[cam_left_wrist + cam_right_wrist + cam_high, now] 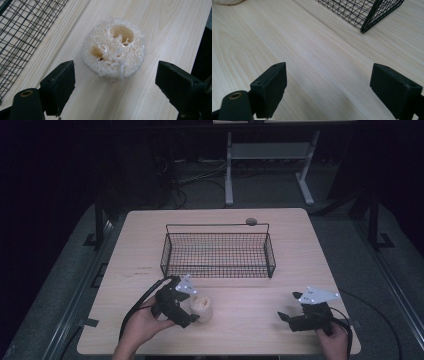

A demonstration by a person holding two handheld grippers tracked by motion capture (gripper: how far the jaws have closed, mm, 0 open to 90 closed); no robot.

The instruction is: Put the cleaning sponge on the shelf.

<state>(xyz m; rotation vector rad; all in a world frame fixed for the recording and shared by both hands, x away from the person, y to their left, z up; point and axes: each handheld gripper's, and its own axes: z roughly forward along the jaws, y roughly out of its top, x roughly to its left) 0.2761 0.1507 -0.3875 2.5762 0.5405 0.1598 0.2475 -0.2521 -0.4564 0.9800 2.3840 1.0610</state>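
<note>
Loofah piece (113,48) is seen lying on the table (250,295), just ahead of the left gripper (115,82), whose jaws are spread wide, untouched. Right gripper (329,87) is held agape over bare wood. Wire basket (217,251) is set beyond.

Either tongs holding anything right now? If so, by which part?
Nothing is held. The left tongs stand open around the pale, round, fibrous loofah sponge on the light wooden table, jaws clear of it. The right tongs are open over bare wood.
</note>
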